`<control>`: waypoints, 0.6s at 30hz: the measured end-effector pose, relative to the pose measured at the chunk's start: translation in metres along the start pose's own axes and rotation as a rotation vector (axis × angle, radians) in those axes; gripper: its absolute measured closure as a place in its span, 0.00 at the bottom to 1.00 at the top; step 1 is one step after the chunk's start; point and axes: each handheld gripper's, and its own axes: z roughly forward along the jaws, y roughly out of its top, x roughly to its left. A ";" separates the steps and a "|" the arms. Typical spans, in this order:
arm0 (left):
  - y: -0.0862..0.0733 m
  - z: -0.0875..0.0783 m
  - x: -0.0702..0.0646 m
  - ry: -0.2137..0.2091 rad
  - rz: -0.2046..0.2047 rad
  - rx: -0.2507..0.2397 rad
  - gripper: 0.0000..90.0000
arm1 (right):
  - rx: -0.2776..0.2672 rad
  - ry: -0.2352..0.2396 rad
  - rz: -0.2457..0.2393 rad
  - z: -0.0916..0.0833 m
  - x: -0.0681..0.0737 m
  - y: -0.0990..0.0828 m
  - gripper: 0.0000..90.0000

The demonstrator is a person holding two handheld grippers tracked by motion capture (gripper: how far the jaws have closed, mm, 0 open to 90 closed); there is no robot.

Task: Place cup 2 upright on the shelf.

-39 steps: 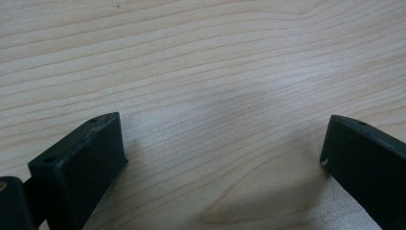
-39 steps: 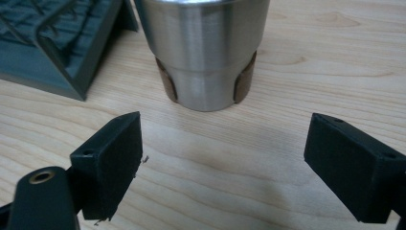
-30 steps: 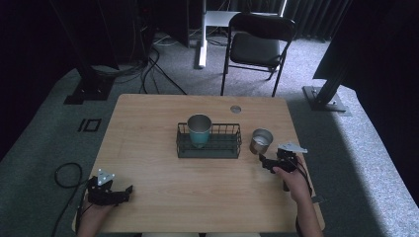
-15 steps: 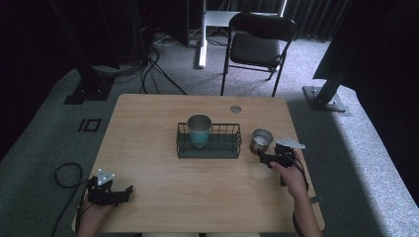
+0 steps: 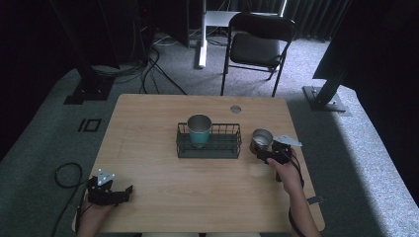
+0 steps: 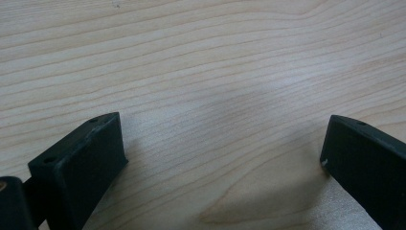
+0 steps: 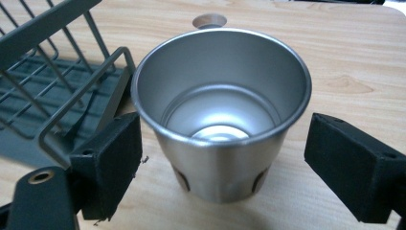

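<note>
Two cups on desk (image 5: 148, 148): teal one in wire basket (image 5: 209, 148) at centre, steel cup (image 5: 261, 139) right of basket. Right gripper (image 5: 265, 154) has advanced onto steel cup, jaws spread either side, not yet closed; grasp looks imminent. Left gripper (image 5: 126, 191) idle lower left, jaws spread.

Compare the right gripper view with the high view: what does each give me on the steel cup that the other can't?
Right gripper view alone: the steel cup is empty, upright, and sits between the open jaws of the right gripper, with a gap on each side.

High view alone: a teal cup stands in the left part of the basket, and the left gripper rests at the near left corner of the table.

Both: the steel cup just right of the basket, on the table, with the table's round hole beyond it.
</note>
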 end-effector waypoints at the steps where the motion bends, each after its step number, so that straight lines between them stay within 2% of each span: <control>1: 0.000 0.000 0.000 0.000 0.000 0.000 0.02 | -0.003 -0.002 0.005 0.001 0.000 0.000 0.14; 18: 0.000 0.000 0.000 0.000 0.000 0.000 0.02 | -0.049 -0.033 0.023 0.019 0.004 -0.004 0.14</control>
